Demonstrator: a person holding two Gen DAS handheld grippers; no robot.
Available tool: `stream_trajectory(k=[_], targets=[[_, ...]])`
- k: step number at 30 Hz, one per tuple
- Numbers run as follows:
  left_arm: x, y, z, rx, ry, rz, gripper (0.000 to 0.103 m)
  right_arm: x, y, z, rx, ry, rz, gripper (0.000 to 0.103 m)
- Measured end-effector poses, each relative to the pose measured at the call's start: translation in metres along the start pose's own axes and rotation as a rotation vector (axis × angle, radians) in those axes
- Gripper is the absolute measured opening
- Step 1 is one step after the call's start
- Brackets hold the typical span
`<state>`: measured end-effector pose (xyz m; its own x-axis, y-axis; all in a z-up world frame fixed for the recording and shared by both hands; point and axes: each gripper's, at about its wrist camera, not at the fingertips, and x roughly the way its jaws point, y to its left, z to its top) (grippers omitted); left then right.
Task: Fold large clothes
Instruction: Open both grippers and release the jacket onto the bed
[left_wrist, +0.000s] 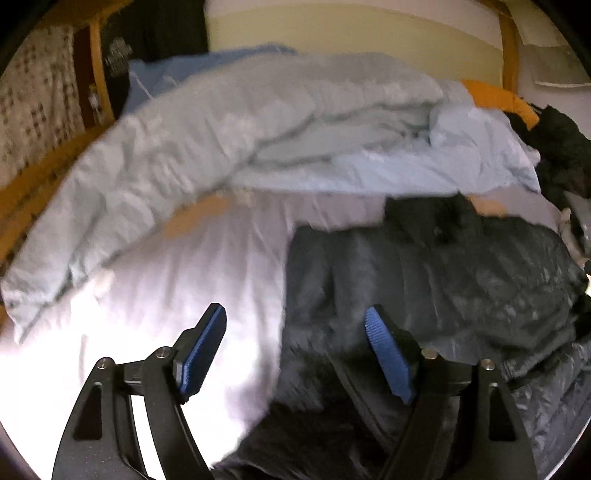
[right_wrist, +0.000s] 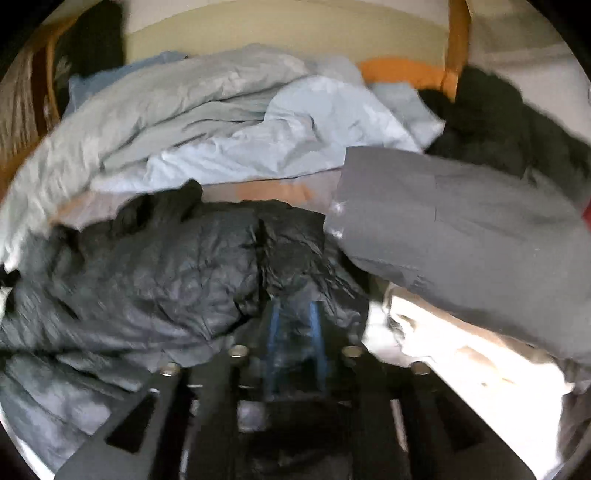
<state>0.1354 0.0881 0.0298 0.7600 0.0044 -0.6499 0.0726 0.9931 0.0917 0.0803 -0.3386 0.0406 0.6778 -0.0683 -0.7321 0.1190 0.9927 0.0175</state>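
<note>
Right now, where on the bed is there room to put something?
The white sheet is bare between the light blue duvet and the dark puffy jacket. Right of that it is crowded: jacket, grey garment, black clothes.

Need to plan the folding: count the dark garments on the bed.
3: dark puffy jacket in the right gripper, grey garment beside it, black heap behind. More may be hidden.
</note>
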Motion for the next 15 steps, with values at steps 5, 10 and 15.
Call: stream_trajectory(k=[5,10,15], targets=[[0.009,0.034,0.007,-0.115,0.024,0.003,0.082,0.011,0.006,0.029,-0.019,-0.017,0.114,0.052],[0.024,0.045,0.003,-0.151,0.083,-0.021,0.082,0.063,0.043,0.036,-0.144,0.099,0.108,0.052],[0.026,0.034,-0.003,-0.194,0.161,-0.197,0.082,0.069,0.058,0.035,-0.154,0.06,-0.019,0.007]])
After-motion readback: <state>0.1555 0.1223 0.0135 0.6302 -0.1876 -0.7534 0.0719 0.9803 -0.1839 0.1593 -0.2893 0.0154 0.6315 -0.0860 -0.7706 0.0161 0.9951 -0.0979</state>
